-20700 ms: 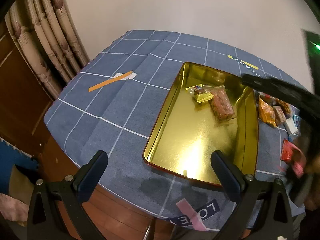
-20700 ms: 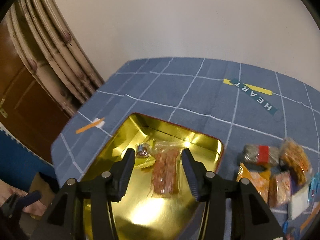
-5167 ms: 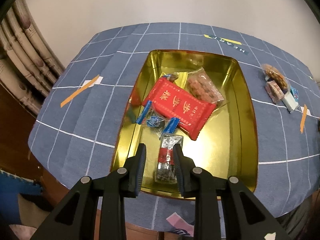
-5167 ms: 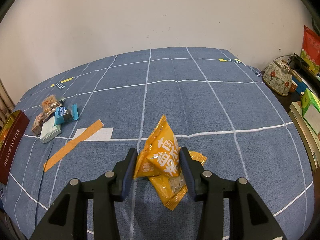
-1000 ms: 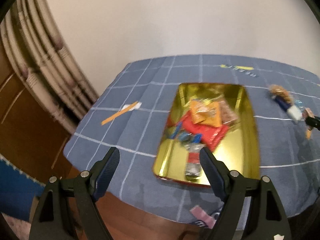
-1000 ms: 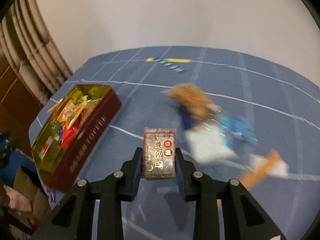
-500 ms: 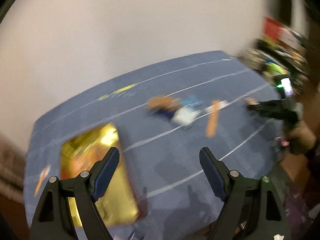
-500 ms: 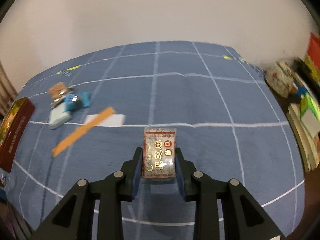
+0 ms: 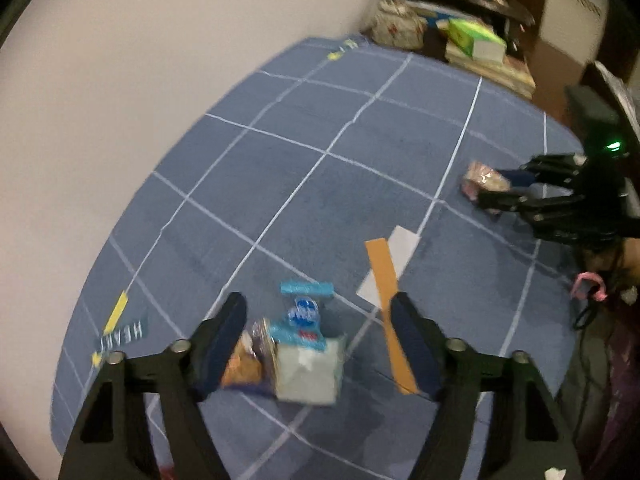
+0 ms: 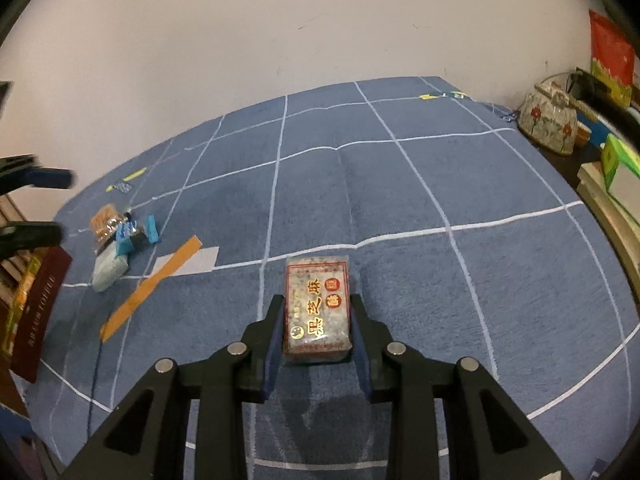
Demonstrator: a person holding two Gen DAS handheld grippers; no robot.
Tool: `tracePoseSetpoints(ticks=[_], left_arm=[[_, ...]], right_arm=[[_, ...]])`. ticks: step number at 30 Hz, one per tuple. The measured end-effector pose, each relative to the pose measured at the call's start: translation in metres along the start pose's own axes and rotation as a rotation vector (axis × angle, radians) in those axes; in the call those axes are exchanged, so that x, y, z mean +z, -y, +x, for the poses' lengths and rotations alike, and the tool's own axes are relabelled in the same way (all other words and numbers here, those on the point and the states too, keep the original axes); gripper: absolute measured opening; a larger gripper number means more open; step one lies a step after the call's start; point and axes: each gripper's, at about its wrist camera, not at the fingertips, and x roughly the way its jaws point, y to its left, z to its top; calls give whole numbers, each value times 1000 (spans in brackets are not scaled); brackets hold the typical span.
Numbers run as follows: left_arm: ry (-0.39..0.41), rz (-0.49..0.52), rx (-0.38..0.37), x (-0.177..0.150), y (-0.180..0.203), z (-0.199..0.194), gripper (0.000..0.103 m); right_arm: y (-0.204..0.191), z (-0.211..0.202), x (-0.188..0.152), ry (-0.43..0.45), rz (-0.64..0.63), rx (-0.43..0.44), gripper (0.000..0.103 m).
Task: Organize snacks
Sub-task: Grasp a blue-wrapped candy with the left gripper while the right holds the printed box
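Observation:
My right gripper [image 10: 316, 332] is shut on a clear packet of black sesame cake [image 10: 316, 312] with red and gold print, held low over the blue checked cloth [image 10: 400, 208]. The left wrist view shows that gripper [image 9: 500, 192] and its packet [image 9: 482, 180] at the right. My left gripper [image 9: 318, 344] hangs over a small pile of snacks: a pale green packet [image 9: 306, 372], a blue wrapper [image 9: 300, 320] and an orange one [image 9: 242, 364]. Its jaws are closing around the pile, the pads still apart from it. The dark red toffee tin [image 10: 36, 312] stands at the left edge.
An orange tape strip on white paper [image 9: 386, 280] lies right of the pile. A "HEART" label [image 9: 120, 334] is on the cloth to its left. Beyond the table's right end are stacked books [image 9: 476, 40] and a flowered pouch [image 10: 548, 120]. A wall runs behind.
My left gripper swung from over the tin to the snack pile, and its jaws narrowed. My right gripper carried the sesame packet from beside the pile to the open cloth, then held still.

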Motion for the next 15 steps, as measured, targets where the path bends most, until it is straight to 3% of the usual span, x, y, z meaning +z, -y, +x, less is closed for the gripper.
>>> tracePoseSetpoints(ticks=[6,11,13,14,15], left_arm=[[-133,82,-36,3,-10,39,56],[-219,81,-135,-1,-16,60,55],[-253,75,-161,-5,-15,68,40],[-263,64,-174,-7,-15,72,28],[-270,43,-197,-8,-16,74,25]], right_arm=[[4,-1,-1,3,22,28,31],[5,-1,-1,5,29,38,31],[6,-1,-2,6,33,42,31],[7,-1,-1,6,34,44,31],[7,-1,-1,6,34,45,31]])
